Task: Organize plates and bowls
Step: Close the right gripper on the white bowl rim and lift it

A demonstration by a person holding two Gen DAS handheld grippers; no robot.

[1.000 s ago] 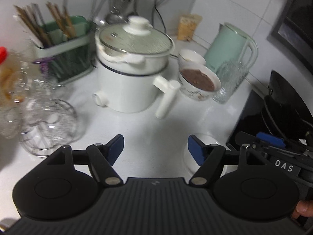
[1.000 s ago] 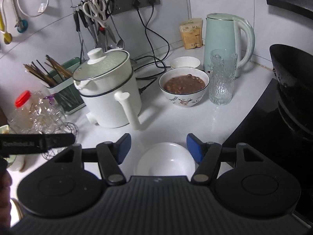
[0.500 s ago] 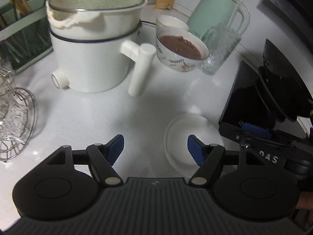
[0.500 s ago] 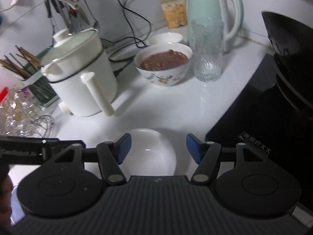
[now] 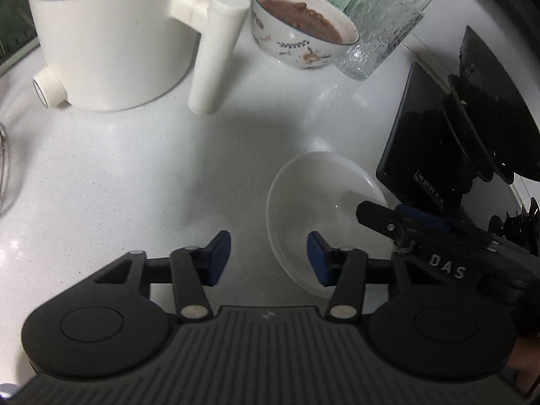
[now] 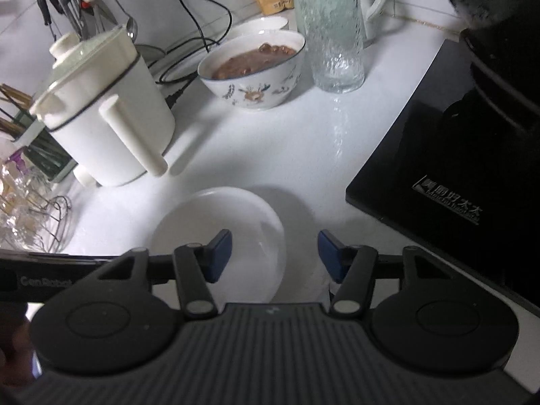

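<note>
both grippers low over the white bowl (image 6: 216, 229) on the desk (image 5: 135, 175), beside the black cooktop (image 6: 449, 175). left gripper (image 5: 269, 256): jaws closing, near rim between the pads, right pad inside the bowl, no press visible, so released. right gripper (image 6: 275, 254): jaws closing, far rim between them, not gripped. pot (image 5: 111, 40), bean bowl (image 6: 253, 71), glass (image 6: 332, 37) well behind.

You see dim, cool light with soft shadows pooling on the white worktop (image 5: 135, 175). Glare streaks below the glass (image 6: 332, 33). Fisheye bending warps the edges, and nearby objects look slightly blurred.
</note>
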